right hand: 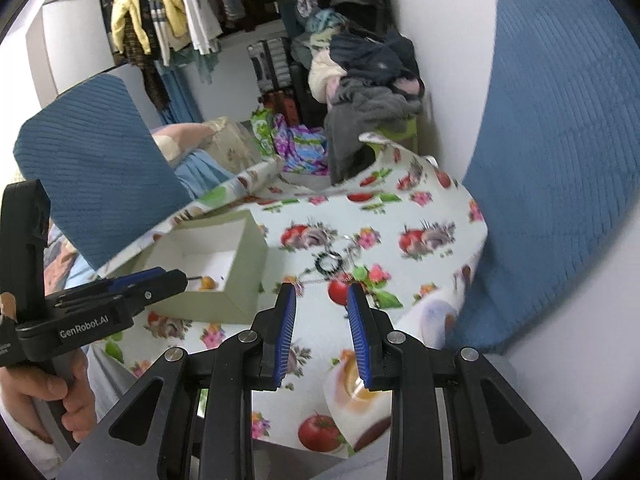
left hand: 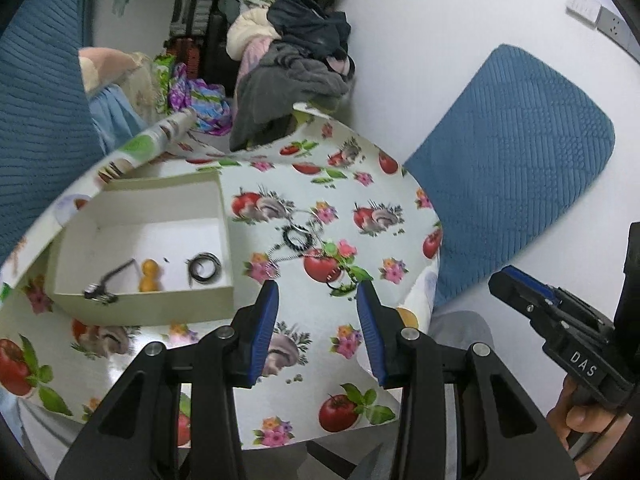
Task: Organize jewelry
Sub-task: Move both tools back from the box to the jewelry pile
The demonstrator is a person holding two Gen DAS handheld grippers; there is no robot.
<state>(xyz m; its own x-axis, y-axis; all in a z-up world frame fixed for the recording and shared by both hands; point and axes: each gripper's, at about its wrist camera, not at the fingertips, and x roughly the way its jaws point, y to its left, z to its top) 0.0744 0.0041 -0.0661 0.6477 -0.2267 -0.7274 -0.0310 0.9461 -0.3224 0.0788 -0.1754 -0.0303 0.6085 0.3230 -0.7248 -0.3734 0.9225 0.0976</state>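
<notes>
With both grippers [left hand: 317,286] [right hand: 321,292] part-open and empty, lower onto the chain [left hand: 276,262] mid-table, clear of the box [left hand: 160,304].

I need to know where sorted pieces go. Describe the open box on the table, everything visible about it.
The box is a shallow, lidless rectangular tray, apparently pale cardboard with a white inside. It sits flat on the tomato-print tablecloth, left of the loose jewelry pile. Inside lie a dark coiled ring-shaped piece, a small orange figure and a dark metal clip-like piece. Neither gripper touches it.
</notes>
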